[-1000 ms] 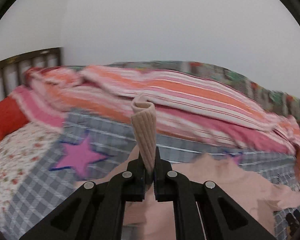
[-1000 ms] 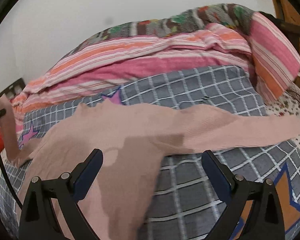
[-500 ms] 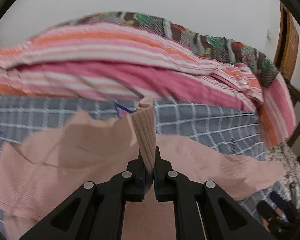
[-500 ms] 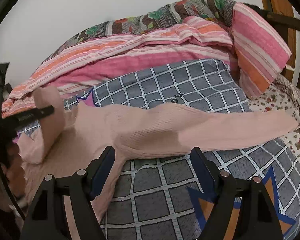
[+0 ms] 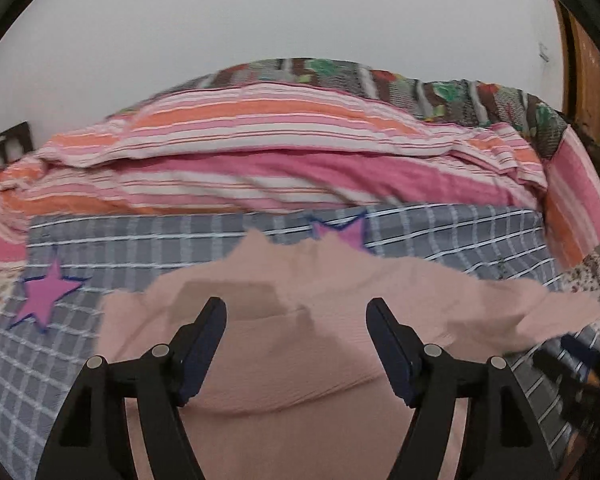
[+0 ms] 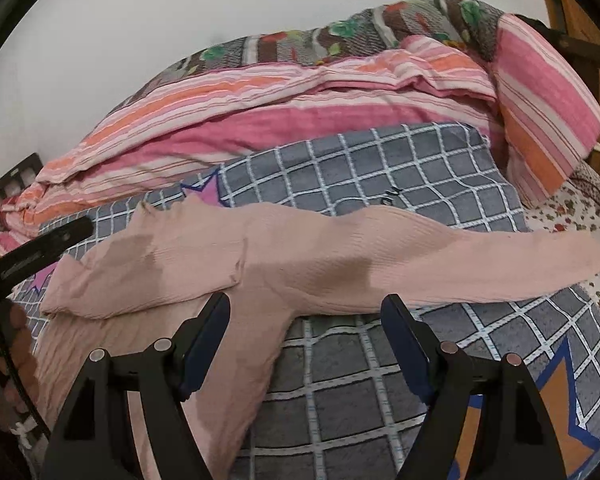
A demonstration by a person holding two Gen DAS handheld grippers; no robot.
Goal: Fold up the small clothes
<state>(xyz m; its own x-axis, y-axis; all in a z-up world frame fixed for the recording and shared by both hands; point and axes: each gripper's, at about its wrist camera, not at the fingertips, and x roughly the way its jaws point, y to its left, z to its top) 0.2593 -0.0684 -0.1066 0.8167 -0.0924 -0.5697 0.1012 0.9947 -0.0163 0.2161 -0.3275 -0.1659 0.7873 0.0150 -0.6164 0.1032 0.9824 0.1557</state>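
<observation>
Left wrist view: left claw (image 5: 296, 316) hangs low over a pink ribbed top (image 5: 284, 384), jaws wide apart, nothing between them. One sleeve lies folded across the chest; its cuff end shows as a paler edge just ahead of the fingertips.

Right wrist view: right claw (image 6: 306, 314) also spread open and empty, poised at the near edge of the top (image 6: 204, 264). Folded sleeve (image 6: 140, 280) sits on the body at left. The other sleeve (image 6: 480, 264) stretches flat to the right, its cuff reaching the flowered sheet (image 6: 588, 216). Tip of the left claw shows at the far left edge, beside the shoulder.

Setting: top spread on a grey checked blanket (image 6: 380, 168) with star patches, on a bed. Striped pink and orange quilt (image 6: 260, 120) heaped behind, well clear of the work. Wooden headboard (image 5: 584, 60) at far right.

Judgement: one sleeve in, one still out. Step in hand looks like the second sleeve fold.

Doing it well:
- Take the outstretched sleeve near the cuff, pinching both layers of the knit so it does not peel apart.
- Lift only enough to clear the blanket; soft knit drags and pulls the body askew.
- Carry it across the chest to lie over the first sleeve, crease at the shoulder seam.
- Left claw could press the folded sleeve or body to keep it from shifting.
- Watch for the blanket bunching underneath.
</observation>
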